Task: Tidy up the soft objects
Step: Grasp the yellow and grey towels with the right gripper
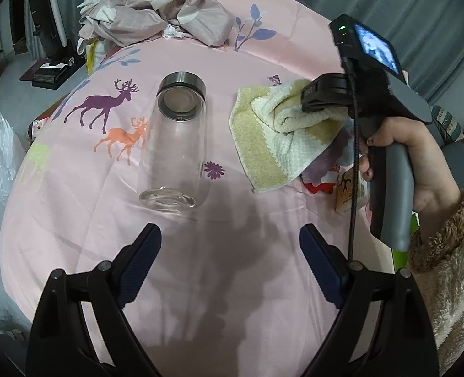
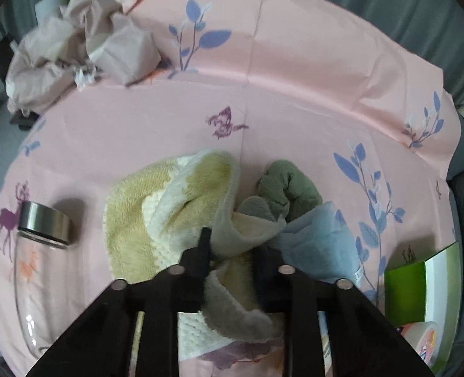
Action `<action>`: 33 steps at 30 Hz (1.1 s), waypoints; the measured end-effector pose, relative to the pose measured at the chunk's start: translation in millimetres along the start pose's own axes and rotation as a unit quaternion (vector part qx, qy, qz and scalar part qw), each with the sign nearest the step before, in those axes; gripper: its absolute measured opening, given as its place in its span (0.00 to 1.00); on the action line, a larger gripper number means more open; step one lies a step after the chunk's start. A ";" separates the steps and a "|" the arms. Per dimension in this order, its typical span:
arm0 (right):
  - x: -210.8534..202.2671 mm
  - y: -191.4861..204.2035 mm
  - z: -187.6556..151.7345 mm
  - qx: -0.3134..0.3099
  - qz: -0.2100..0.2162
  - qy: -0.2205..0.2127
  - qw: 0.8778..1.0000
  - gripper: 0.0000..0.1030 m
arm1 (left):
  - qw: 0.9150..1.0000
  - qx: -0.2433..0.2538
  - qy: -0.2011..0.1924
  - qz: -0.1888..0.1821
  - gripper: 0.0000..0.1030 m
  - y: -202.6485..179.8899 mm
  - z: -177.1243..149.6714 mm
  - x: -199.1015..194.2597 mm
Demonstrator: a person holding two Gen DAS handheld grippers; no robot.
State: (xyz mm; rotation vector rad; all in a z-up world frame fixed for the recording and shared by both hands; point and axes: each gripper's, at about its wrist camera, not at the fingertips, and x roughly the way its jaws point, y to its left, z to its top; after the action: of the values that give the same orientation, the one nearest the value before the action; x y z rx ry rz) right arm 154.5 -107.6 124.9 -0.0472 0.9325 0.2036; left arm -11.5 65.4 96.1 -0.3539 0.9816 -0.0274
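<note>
Left tongs (image 1: 230, 245) wide apart, holding nothing, over the pink table (image 1: 75, 213). Ahead, a glass jar (image 1: 175, 141) lying on its side. Right of it, the yellow towel (image 1: 272, 144), bunched up on the table. Right tongs (image 2: 232, 251) pinched tight on that towel.

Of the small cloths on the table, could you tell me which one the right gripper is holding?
The yellow-and-white towel: the right gripper is shut on its bunched fold. The green cloth and blue cloth lie beside it, ungripped.
</note>
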 end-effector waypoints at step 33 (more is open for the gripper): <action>-58.5 -11.2 -203.3 -0.076 0.230 0.071 0.968 0.19 | 1.000 0.010 0.027 -0.003 0.86 -4.0 -22.0 -1.9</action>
State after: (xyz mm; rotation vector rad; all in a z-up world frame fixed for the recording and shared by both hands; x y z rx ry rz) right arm -38.2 -153.6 50.0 0.0141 1.0600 0.7098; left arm -30.1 55.8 87.8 -0.3390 1.0320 -0.0532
